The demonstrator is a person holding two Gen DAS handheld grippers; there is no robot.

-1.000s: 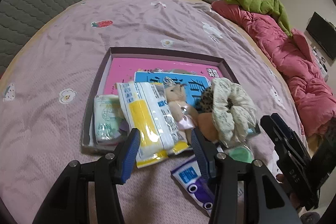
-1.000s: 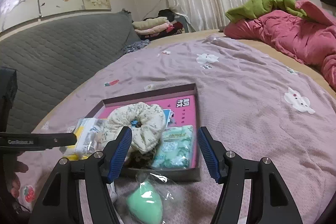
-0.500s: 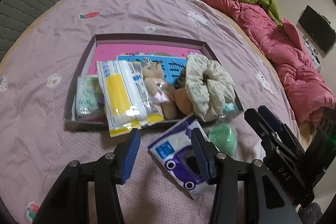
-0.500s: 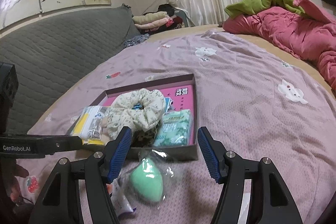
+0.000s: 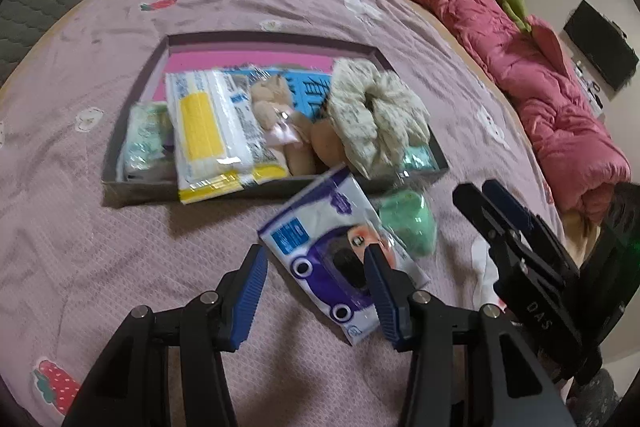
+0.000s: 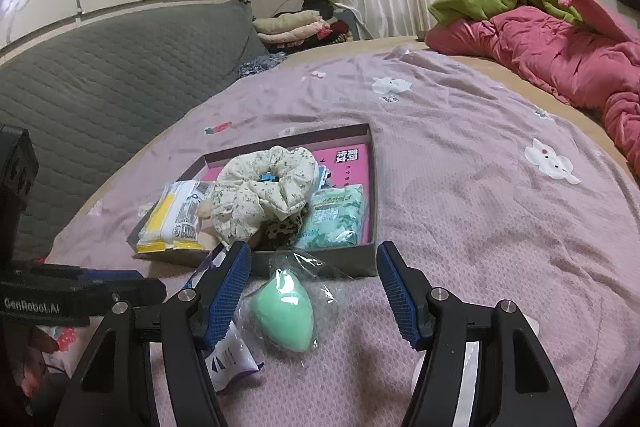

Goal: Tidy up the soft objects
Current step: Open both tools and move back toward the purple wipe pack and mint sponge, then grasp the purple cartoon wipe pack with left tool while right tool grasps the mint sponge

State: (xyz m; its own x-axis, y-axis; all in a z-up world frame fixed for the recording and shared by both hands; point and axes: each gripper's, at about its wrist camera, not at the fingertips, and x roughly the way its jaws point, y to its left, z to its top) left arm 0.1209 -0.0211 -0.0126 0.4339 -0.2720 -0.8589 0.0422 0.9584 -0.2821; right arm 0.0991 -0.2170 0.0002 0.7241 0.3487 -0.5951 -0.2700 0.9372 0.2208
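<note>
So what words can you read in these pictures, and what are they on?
"GenRobot.AI": on the left tool's black side.
"DAS": on the right tool's body, as the left wrist view shows it.
Large Chinese characters on the blue card in the box: partly covered.
Print on the purple packet, yellow packet and green packet: too blurred.

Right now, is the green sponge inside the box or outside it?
Outside. The green sponge, in clear wrap, lies on the bedspread before the box wall.

Your bed and what rests on it
On its mauve cover you have the shallow box mid-bed, the purple-and-white packet and the bagged green sponge just in front, and the pink quilt along the far edge
</note>
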